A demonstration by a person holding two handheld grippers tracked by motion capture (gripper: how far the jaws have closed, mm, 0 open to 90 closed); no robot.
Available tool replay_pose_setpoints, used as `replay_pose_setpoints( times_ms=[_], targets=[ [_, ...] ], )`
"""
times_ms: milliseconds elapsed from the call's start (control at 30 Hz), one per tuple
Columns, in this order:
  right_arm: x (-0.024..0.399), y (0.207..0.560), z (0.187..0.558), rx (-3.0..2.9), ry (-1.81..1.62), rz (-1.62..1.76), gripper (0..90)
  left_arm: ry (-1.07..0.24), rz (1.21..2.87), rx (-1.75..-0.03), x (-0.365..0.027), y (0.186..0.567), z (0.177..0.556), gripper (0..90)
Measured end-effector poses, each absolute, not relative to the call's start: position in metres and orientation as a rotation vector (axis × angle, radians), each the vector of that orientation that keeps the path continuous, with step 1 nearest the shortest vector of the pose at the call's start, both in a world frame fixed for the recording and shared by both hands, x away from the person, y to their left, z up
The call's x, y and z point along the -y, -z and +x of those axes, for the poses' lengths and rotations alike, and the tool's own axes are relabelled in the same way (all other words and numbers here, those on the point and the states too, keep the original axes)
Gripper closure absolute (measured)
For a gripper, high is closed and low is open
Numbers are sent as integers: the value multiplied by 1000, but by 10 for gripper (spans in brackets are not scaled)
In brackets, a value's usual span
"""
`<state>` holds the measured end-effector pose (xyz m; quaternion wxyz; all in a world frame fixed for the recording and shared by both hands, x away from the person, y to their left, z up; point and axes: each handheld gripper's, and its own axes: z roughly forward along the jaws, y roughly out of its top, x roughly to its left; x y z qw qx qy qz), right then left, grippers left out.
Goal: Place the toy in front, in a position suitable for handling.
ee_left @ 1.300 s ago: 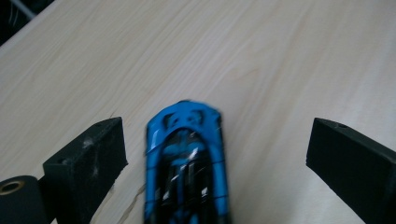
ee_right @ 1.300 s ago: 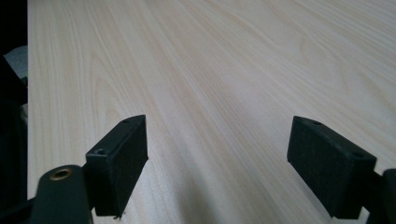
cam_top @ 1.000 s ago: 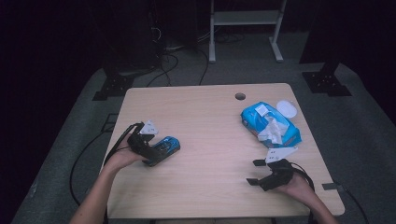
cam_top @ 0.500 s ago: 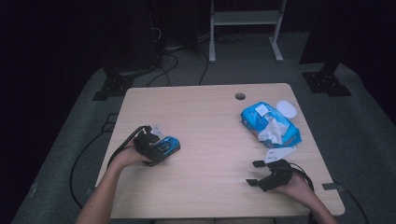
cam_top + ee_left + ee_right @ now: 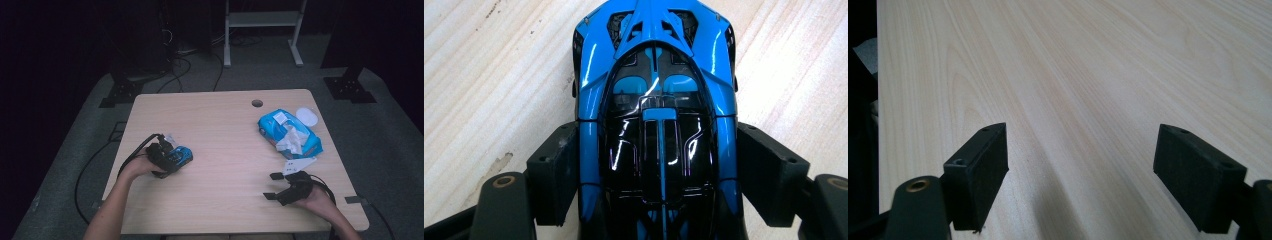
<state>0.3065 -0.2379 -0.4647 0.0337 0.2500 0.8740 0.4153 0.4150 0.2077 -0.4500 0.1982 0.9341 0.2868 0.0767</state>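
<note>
A blue and black toy car sits on the left part of the wooden table. My left gripper reaches it from the left. In the left gripper view the toy car lies lengthwise between the jaws of the left gripper. The jaws have just been closing, and both pads now touch the car's flanks. My right gripper rests near the front right of the table, pointing left. In the right gripper view the right gripper stands open over bare wood.
A blue pack of wet wipes with a tissue pulled up lies at the right rear, a white round lid beside it. A cable hole sits near the far edge. Cables trail off both sides.
The left gripper has come down a little onto the toy car and its jaws have narrowed against the car's sides. The right gripper has kept still.
</note>
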Motion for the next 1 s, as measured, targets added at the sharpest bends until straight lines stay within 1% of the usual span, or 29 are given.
replay_pose_setpoints(
  times_ms=[233, 267, 467, 1000],
  targets=[
    [237, 465, 307, -2694, -1276, 761, 210, -197, 2593, -803, -211, 448, 416, 255],
    [237, 465, 307, -2694, -1277, 761, 210, -192, 2574, -801, -212, 446, 416, 277],
    [236, 466, 307, -2698, -1271, 763, 210, -199, 2608, -780, -211, 445, 416, 279],
    [236, 465, 307, -2688, -1280, 765, 204, -228, 2583, -774, -217, 441, 412, 280]
  ],
)
